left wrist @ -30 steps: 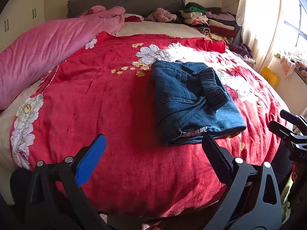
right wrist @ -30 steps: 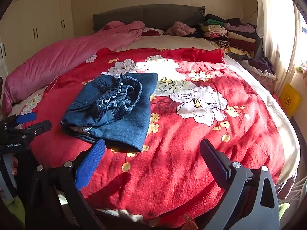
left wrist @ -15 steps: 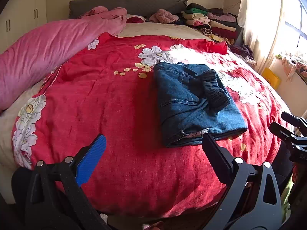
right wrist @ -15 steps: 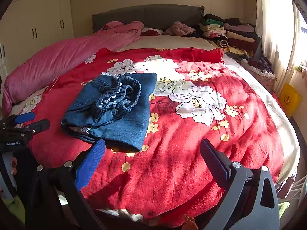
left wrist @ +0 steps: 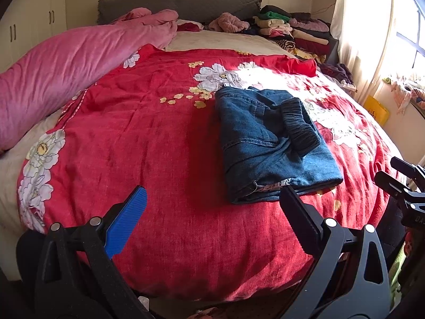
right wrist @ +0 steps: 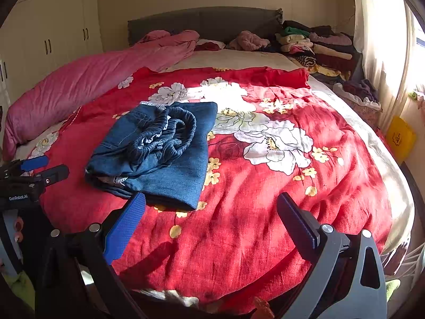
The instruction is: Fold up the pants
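On red bedspread point(left wrist: 148, 138): folded pants point(left wrist: 268, 146), underside hidden; both tongs empty.

Strong daylight enters from window point(left wrist: 409, 34) on right, through pale curtain point(right wrist: 377, 40); both blown out, detail lost. Sun patch on red bedspread point(left wrist: 148, 138) washes out white flower print near bed centre. Left side of room dimmer, wardrobe point(right wrist: 53, 40) evenly lit, cream cast. Left gripper point(left wrist: 212, 199) and right gripper point(right wrist: 211, 207) backlit, nearly silhouetted; right one casts hard dark shadow on near spread. Heavy fisheye bending at edges, black vignette in corners. Focus sharp centrally, softer toward rim.
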Available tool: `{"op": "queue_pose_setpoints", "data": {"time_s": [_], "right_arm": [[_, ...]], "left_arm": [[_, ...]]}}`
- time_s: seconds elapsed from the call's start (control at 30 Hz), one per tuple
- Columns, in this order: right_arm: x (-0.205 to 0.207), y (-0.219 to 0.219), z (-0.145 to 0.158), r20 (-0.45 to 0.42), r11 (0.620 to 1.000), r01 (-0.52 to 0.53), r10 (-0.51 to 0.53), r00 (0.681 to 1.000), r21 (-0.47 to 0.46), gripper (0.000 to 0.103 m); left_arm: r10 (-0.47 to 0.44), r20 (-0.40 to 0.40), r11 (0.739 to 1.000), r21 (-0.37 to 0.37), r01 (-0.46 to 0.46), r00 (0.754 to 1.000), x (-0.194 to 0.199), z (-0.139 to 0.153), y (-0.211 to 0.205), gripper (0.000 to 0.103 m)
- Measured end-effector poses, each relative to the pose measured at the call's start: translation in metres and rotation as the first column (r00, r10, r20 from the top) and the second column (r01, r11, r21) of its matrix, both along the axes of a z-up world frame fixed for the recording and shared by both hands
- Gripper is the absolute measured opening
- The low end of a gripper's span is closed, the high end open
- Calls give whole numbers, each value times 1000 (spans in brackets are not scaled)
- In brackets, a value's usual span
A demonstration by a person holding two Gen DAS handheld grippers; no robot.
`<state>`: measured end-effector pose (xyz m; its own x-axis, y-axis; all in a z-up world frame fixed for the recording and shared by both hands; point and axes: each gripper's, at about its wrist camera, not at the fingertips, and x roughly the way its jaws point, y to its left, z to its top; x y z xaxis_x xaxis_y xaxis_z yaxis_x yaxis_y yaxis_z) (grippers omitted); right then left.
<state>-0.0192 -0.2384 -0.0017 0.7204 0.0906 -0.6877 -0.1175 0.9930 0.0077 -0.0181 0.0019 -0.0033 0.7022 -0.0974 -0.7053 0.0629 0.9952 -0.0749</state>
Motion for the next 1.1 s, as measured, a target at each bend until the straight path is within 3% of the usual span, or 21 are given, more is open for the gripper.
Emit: {"op": "queue_pose_setpoints", "data": {"time_s": [1.1], "right_arm": [[-1, 3, 0, -1, 1000, 2, -2, 1000, -1, 98]], "left_arm": [[6, 0, 1000, 0, -6, 1000, -1, 2, 3, 94]]}}
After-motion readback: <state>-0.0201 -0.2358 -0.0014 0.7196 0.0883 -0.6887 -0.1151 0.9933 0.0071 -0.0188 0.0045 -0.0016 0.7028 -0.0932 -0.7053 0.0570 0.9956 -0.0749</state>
